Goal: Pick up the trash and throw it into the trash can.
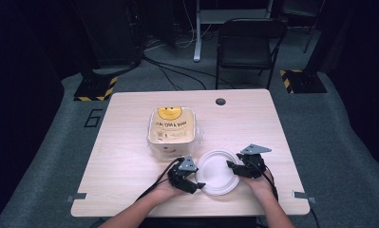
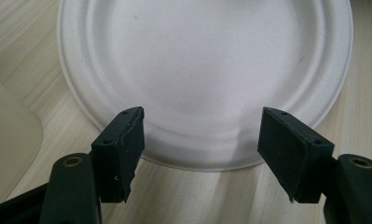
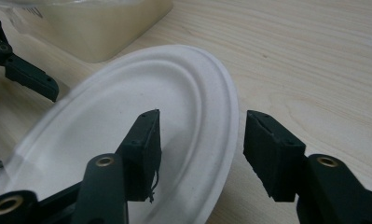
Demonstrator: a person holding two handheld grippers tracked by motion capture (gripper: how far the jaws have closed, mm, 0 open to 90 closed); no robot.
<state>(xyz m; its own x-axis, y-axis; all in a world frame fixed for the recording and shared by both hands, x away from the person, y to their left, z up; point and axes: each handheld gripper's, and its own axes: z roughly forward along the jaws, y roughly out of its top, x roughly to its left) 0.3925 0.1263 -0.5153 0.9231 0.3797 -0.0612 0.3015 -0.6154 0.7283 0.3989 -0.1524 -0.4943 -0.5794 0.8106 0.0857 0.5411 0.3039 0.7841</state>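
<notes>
Plainly, white paper plate (image 1: 217, 172), round, ridged rim, flat on table (image 1: 130, 156).

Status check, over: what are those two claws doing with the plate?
Both grippers open: left, right, flanking the plate. Plate flat on table, ungripped. Bagged box behind, clear.

Bare table (image 1: 125, 161) lies open from seven round to ten o'clock of the white plate (image 1: 218, 172), and from one to four o'clock on the far side. At eleven o'clock the wrapped container (image 1: 172, 126) blocks the way, its plastic just beside the plate's rim. The left gripper (image 1: 193, 183) crowds eight o'clock, the right gripper (image 1: 234, 167) sits at three, jaws apart astride the rim.
</notes>
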